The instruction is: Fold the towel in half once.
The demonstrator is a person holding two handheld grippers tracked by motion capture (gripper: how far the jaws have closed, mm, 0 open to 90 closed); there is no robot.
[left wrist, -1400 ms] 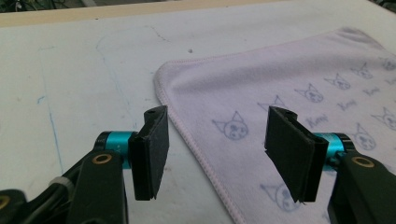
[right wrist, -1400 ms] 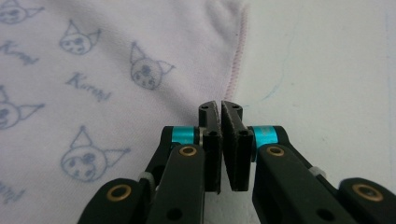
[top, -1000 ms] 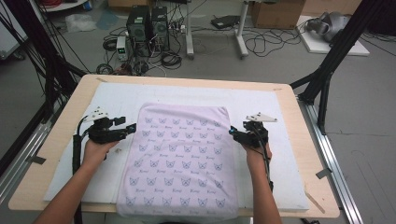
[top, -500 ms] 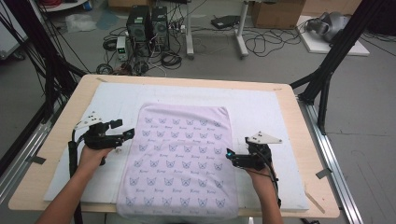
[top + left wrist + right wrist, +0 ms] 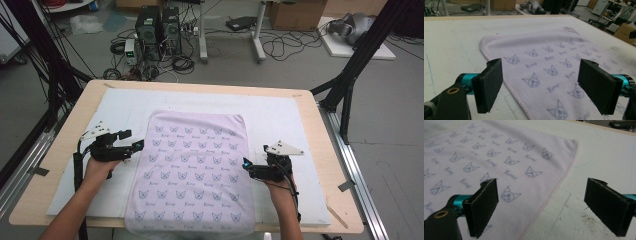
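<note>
My towel (image 5: 192, 175) lies flat on the tabletop (image 5: 310, 112), seemingly smoothed. My left gripper (image 5: 134, 146) and right gripper (image 5: 248, 168) have just been opening, released at its side hems; any folding remains.

Black tool (image 5: 541, 87) with teal rods, dark foam pads (image 5: 490, 83).

A light wooden table (image 5: 320, 130) stands on a grey concrete floor (image 5: 390, 100), with a white mat (image 5: 290, 115) covering most of its top. Black frame legs (image 5: 360, 55) rise at both sides of it. Beyond the far edge, two dark computer towers (image 5: 159, 25) sit on the floor among loose black cables (image 5: 280, 47). A cardboard box (image 5: 295, 12) stands farther back, near white table legs (image 5: 258, 35).
</note>
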